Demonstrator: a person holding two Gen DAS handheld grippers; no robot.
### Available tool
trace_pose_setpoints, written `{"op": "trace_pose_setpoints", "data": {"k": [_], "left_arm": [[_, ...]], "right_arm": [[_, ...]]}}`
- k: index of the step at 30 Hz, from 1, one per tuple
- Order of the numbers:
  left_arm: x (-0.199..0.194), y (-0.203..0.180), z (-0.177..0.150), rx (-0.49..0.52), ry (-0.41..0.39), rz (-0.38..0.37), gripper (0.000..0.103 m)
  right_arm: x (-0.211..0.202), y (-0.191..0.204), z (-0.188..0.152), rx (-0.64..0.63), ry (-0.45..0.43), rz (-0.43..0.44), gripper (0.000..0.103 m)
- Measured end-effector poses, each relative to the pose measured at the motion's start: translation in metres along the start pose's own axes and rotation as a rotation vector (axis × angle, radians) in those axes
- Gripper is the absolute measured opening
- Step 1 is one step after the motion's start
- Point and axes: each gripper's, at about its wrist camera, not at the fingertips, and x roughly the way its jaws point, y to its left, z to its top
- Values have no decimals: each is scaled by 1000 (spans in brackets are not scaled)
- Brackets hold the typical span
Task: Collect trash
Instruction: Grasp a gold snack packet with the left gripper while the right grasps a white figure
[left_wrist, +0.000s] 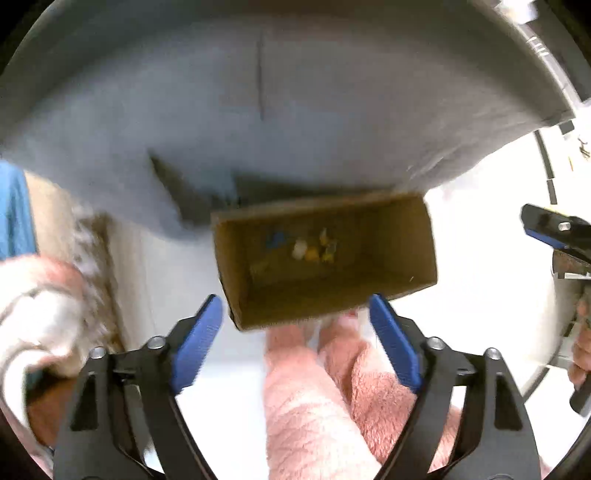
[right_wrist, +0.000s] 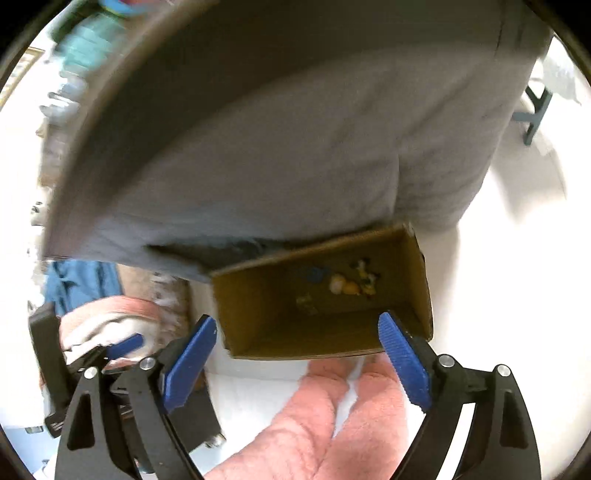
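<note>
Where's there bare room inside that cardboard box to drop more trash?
The cardboard box has bare floor in its left half, by the left wall. Its right half is crowded with small scraps. White floor right of the box is also bare.

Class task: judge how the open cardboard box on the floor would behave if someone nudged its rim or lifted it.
The cardboard box holds only a few small scraps, so it is probably light and would slide easily. Its thin, flapless walls would likely flex if squeezed. It looks deep, so a push at the rim might tip it.
</note>
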Motion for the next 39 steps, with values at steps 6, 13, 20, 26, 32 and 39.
{"op": "trace_pose_setpoints", "data": {"k": [6,13,20,26,32,39], "left_arm": [[-96,-14,42,-32,-252,-19,83],[-110,-32,115,-24,-314,22,83],[-86,-45,164,22,-240,61,56],[-85,-38,178,2,-231,-21,29],[-97,-24,166,-36,-258,-122,27],[-139,14,123,-128,-337,-165,27]], "right_arm": [[-64,16,1,-11,-93,59,92],[-94,22,-8,8,-160,103,92],[-100,40,-15,-9,-166,112,92],[-102,44,-14,-36,-169,97,92],[-102,59,-3,-135,-181,45,92],[-92,148,31,-632,-192,-56,90]]}}
